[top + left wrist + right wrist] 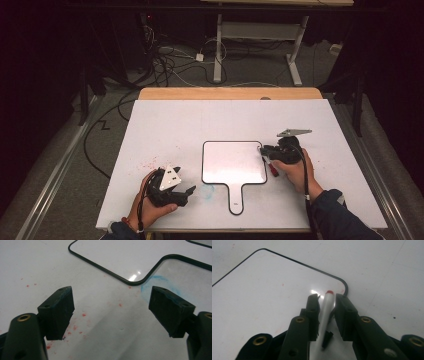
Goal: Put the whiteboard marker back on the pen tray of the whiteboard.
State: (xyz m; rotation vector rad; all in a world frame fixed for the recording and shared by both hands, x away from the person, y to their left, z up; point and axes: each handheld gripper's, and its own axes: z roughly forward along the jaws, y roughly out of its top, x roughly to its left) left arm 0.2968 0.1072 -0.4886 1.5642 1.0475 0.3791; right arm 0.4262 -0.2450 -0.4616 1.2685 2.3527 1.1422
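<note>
a red-tipped marker (327,305) is clamped in the right claw (327,302) over the whiteboard (232,162) corner. the left claw (111,312) is held wide open and empty above red specks (75,327) on the worktop (165,125).

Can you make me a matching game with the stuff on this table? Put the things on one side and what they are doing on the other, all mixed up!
Things:
1. left gripper
2. right gripper
3. paddle-shaped whiteboard
4. red specks

What they are doing:
A. lies flat in the middle of the table, handle toward the person
B. jaws closed on a red-tipped marker
C. jaws wide apart, holding nothing
D. scattered on the white table near the left gripper

Pairs: 1-C, 2-B, 3-A, 4-D
</note>
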